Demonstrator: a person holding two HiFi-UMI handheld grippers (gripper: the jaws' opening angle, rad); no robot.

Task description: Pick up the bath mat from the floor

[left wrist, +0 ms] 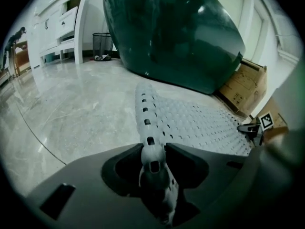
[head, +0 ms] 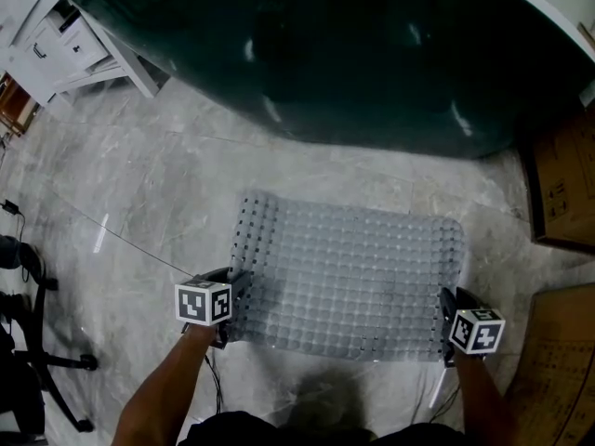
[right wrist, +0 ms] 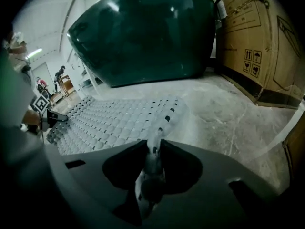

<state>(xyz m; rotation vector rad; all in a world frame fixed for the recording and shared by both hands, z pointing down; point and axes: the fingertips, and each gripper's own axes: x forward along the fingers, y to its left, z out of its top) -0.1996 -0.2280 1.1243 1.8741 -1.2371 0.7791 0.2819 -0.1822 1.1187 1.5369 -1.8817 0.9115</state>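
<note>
Floor [head: 139, 203] open left; left tool [left wrist: 153, 149], right tool [right wrist: 153, 147] clamp bath mat [head: 353, 268] edges.

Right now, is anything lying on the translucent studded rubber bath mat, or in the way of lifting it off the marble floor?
Nothing visible. The left gripper and right gripper clamp the near corners of the bath mat; its top is bare. The dark green tub and the cardboard boxes stand apart from it.
</note>
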